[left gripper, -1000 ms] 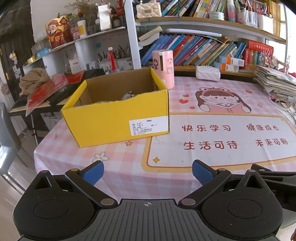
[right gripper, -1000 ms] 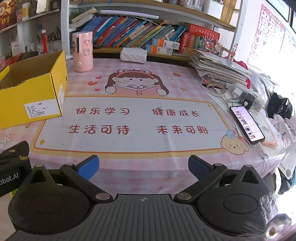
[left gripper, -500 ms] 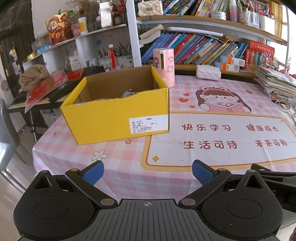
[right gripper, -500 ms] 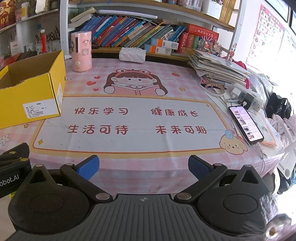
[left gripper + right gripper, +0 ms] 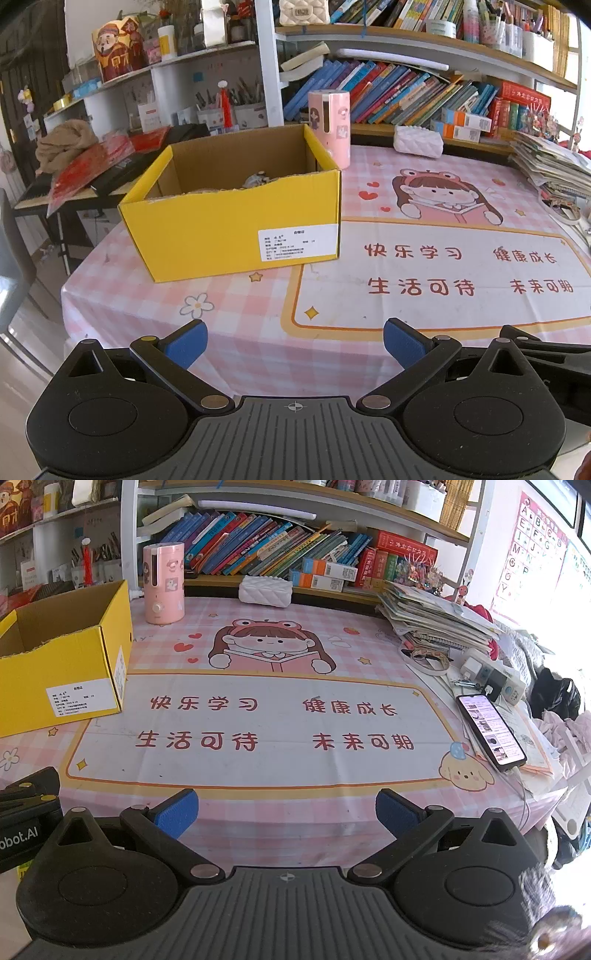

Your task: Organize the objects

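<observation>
Left wrist view, left tongs spread (empty), yellow box ahead

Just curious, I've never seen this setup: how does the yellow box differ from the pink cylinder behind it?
The yellow box is wide, low, open-topped cardboard with a white label; the pink cylinder is tall, narrow and upright with cartoon pictures. The box sits nearer the table's front, the cylinder back by the bookshelf. Both stand on the pink tablecloth.

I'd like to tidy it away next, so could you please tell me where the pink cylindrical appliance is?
The pink cylindrical appliance stands upright at the table's far edge, just behind the yellow cardboard box's far right corner, left of the white quilted pouch.
</observation>
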`<state>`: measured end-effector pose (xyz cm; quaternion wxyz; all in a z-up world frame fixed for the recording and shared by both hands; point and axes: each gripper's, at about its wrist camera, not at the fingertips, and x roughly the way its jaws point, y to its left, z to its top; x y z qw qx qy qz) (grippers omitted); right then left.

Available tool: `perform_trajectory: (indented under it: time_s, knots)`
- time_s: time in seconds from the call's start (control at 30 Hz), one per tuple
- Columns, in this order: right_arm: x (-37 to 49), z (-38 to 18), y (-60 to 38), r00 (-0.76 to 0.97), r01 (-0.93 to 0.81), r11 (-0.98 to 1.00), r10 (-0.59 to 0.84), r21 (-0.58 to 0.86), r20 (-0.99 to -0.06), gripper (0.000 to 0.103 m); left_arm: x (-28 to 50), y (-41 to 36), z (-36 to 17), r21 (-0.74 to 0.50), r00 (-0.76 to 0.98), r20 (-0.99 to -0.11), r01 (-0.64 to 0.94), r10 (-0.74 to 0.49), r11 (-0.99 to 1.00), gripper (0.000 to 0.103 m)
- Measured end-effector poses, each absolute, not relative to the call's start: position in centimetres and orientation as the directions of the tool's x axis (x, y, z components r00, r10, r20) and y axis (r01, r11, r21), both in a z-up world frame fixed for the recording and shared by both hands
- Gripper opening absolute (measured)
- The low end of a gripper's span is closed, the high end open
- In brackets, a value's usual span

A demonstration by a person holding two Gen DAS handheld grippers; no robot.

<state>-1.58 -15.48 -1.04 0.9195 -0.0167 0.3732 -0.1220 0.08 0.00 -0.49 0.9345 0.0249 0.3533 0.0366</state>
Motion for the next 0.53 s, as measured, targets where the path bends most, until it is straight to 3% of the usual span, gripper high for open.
perform_trajectory:
  time_s: [0.53]
  knots:
    - [-1.23,-1.11,-15.58,0.688,0.214,0.969,-0.240,-0.125,-0.685,0.103,0.26,0.07,-0.57,0.063,0.749,-0.659,-0.045,0.075,0.997,0.102]
